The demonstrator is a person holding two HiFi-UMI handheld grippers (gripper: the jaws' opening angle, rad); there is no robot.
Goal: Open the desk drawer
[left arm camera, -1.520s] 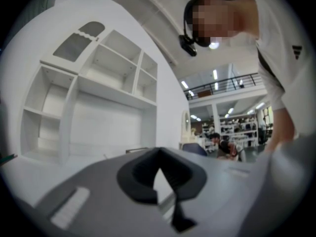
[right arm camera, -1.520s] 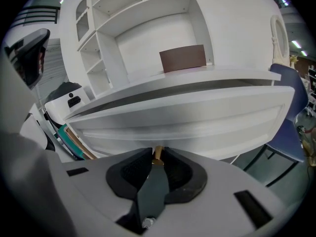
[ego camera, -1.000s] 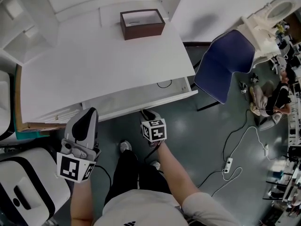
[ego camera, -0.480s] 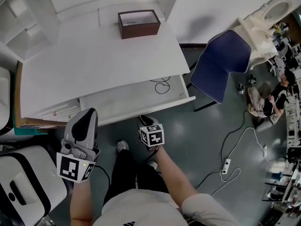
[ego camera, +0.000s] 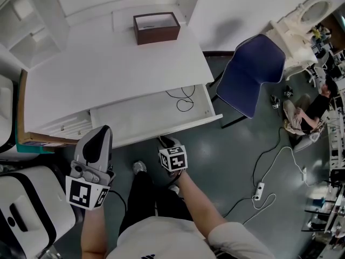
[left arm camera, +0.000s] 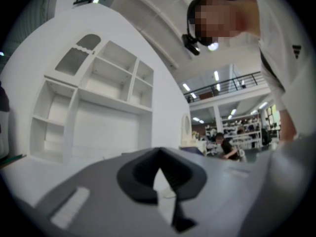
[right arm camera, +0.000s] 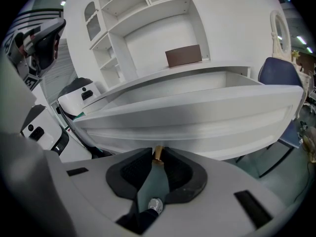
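Note:
The white desk's [ego camera: 108, 69] drawer [ego camera: 137, 120] stands pulled well out toward me, a thin black cable [ego camera: 183, 99] lying in its right end. My right gripper [ego camera: 166, 141] sits at the middle of the drawer front [right arm camera: 197, 117], its pads shut on the small brass knob [right arm camera: 158, 153]. My left gripper [ego camera: 98, 135] hangs to the left, below the desk's edge and touching nothing. In the left gripper view its pads [left arm camera: 159, 154] meet at the tips with nothing between them.
A brown open box [ego camera: 156, 27] stands at the back of the desktop. A blue chair [ego camera: 250, 74] is close to the drawer's right end. A white machine [ego camera: 27, 209] is at my left. A power strip [ego camera: 262, 188] and cords lie on the floor at right.
The drawer has slid farther out of the desk, uncovering more of its inside and the cable. My right gripper came back toward me with the knob. The left gripper kept its pose.

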